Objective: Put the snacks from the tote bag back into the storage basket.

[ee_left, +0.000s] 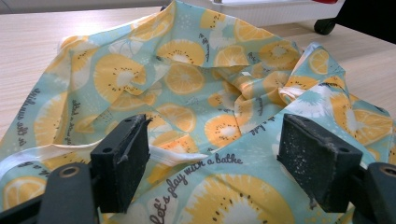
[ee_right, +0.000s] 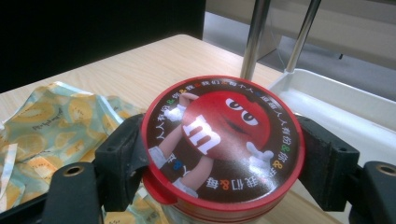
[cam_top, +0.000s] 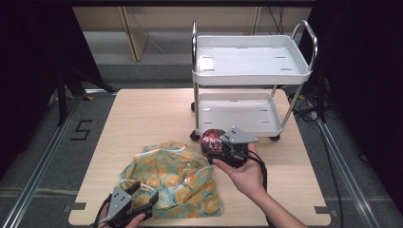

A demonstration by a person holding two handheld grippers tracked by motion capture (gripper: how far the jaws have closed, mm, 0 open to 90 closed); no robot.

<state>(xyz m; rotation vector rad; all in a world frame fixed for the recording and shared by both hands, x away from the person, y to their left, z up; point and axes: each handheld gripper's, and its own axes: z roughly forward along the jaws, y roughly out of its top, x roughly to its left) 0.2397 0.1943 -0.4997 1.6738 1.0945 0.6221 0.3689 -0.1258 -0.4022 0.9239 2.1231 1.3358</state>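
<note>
A round candy tin with a red cartoon lid [ee_right: 223,144] sits between the jaws of my right gripper [ee_right: 223,161], which is shut on it. From above, the tin [cam_top: 212,139] and right gripper [cam_top: 219,146] hover just in front of the cart's lower shelf. A crumpled teal cloth printed with orange slices [cam_top: 176,178] lies on the table's near middle. My left gripper [cam_top: 140,195] rests at the cloth's near left corner. Its jaws stand wide apart over the cloth [ee_left: 201,88], and the left gripper [ee_left: 212,163] holds nothing.
A white two-shelf cart [cam_top: 252,78] with steel posts stands at the far right of the wooden table [cam_top: 152,118]; both shelves are bare. Its black wheel [cam_top: 195,136] sits close to the tin. Dark curtains flank the scene.
</note>
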